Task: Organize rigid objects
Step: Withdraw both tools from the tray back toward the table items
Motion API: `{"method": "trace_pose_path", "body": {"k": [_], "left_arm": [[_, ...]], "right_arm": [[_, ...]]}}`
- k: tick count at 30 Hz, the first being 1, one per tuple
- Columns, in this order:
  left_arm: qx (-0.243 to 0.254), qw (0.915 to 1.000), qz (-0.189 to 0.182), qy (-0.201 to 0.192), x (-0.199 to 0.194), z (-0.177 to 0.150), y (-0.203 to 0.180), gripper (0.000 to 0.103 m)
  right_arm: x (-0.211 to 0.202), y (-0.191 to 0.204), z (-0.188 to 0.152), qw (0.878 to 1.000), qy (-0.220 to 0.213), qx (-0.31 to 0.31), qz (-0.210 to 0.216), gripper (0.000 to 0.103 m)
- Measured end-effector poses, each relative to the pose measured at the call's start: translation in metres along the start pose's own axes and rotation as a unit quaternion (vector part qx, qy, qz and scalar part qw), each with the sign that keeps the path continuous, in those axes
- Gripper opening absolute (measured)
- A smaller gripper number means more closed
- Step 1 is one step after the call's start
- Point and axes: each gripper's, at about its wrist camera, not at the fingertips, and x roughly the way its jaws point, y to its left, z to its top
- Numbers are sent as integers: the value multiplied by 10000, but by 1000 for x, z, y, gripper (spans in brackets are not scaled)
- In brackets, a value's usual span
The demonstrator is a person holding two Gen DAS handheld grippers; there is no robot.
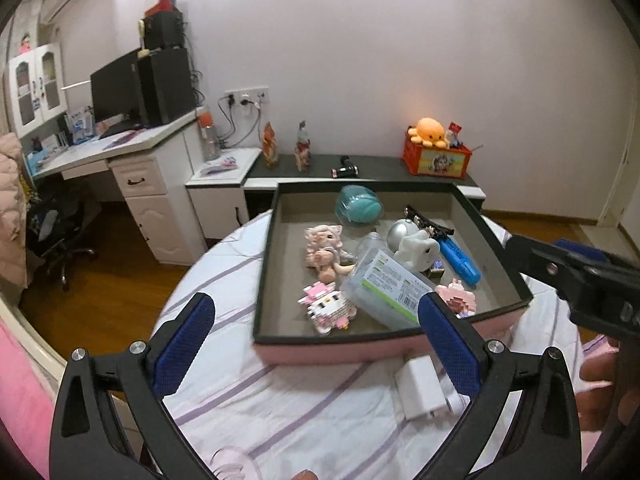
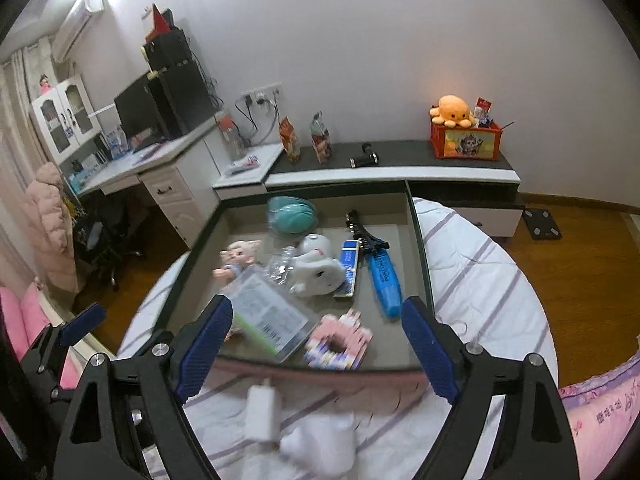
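Note:
A dark-rimmed tray with pink sides [image 1: 400,350] [image 2: 424,264] sits on a round table with a striped cloth. It holds a teal case [image 1: 358,204] [image 2: 292,213], a doll [image 1: 326,250], a clear labelled box [image 1: 386,286] [image 2: 268,316], a white figure [image 1: 416,250] [image 2: 316,268], a blue marker [image 1: 460,262] [image 2: 384,280] and pink block toys [image 1: 326,308] [image 2: 340,340]. A white charger [image 1: 420,388] [image 2: 262,412] lies on the cloth in front of the tray. My left gripper [image 1: 320,344] is open above the cloth. My right gripper [image 2: 316,348] is open over the tray's near edge.
A low cabinet [image 1: 372,170] behind the table carries a red box with an orange plush [image 1: 432,132]. A white desk [image 1: 132,148] with a monitor stands at the left, with an office chair [image 1: 60,236] below. A crumpled white piece [image 2: 320,444] lies by the charger.

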Motion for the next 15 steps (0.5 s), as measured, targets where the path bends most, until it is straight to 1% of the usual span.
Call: {"method": "trace_pose_path", "body": {"k": [6,9,15], "left_arm": [[-97,9997,62,-209,-49,-10,13,103],[-156,9994,44,-313,-71,-16,18,103],[-212,9985,92,-503,-113,-31,25,103]], "right_arm": [[-53,16,-22,9992,-387,-26,-16,88],[-72,23,-32,9988,-490,-80,-48,88],[-113,38,-52,9963,-796,-219,-250,88]]}}
